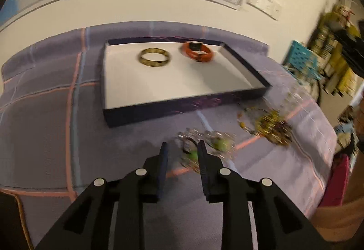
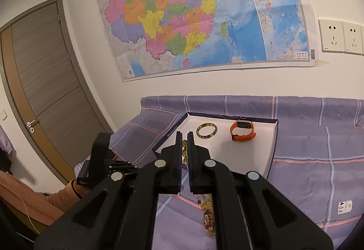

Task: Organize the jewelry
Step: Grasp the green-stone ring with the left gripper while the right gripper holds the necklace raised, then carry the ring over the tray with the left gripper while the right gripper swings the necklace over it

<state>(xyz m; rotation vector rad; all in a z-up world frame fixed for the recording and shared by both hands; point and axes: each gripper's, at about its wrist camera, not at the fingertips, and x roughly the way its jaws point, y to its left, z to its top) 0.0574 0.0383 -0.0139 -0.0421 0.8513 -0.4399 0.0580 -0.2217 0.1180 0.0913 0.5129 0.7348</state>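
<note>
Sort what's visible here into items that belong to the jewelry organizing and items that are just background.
Part of the job:
shallow box
yellow-green bangle
orange watch
amber bead necklace, pinched in the right gripper
green-stone silver piece, between the left gripper fingers

Just lying about:
wall map
power sockets
door
blue crate

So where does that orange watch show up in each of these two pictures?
Left wrist view: the orange watch lies at the far right of the tray, in the upper middle of the picture.
Right wrist view: it lies right of centre, at the tray's far side, beyond the gripper fingers.
Shared landmark: the yellow-green bangle, just left of the watch in both views.
</note>
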